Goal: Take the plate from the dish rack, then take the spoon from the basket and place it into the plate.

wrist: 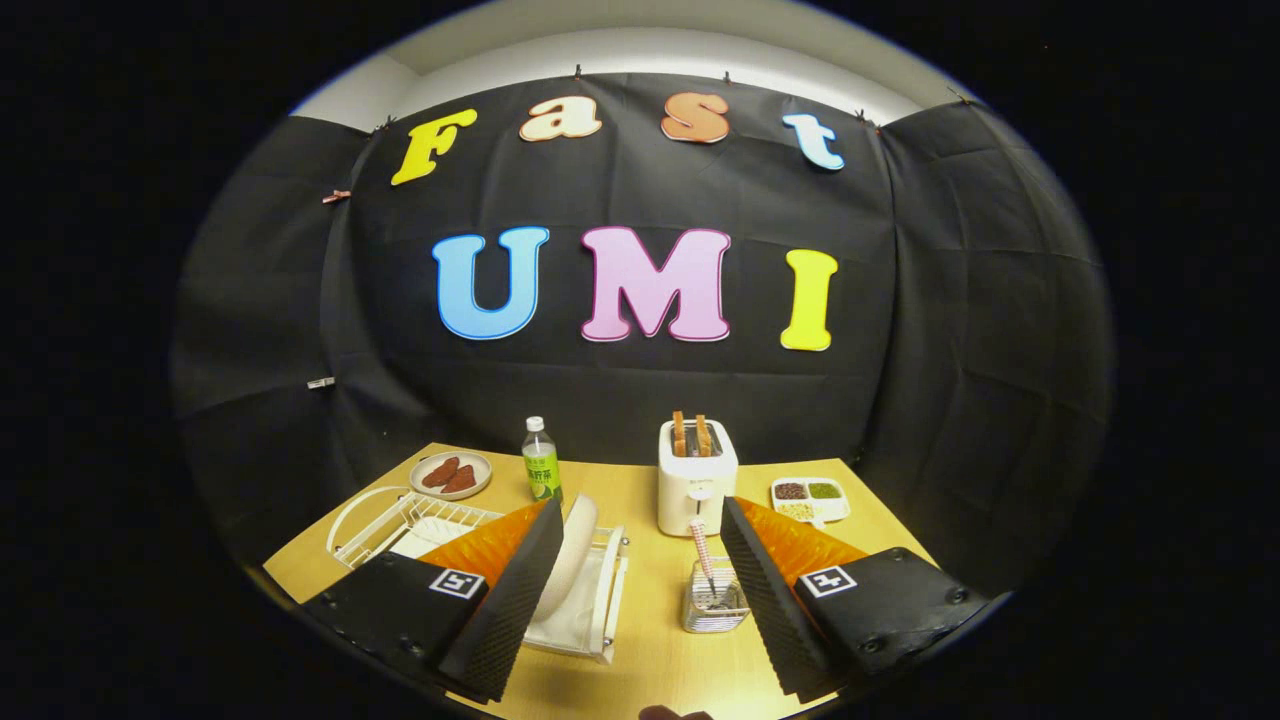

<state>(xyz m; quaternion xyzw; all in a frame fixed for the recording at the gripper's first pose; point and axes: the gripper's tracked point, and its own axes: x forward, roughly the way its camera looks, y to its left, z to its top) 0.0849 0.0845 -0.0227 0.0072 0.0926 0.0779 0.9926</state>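
A white plate (573, 560) stands on edge in the white wire dish rack (400, 525), right beside my left finger. A small clear mesh basket (714, 605) sits on the wooden table just inside my right finger, with a spoon (703, 552) with a checked handle standing upright in it. My gripper (640, 530) is open above the table, its fingers spread wide with nothing between them. The left finger covers part of the rack and the plate's lower edge.
A white toaster (696, 480) with two toast slices stands beyond the fingers. A green-labelled bottle (541, 462) and a small plate of brown food (451, 474) sit at the back left. A divided white tray (810, 498) of grains lies at the back right.
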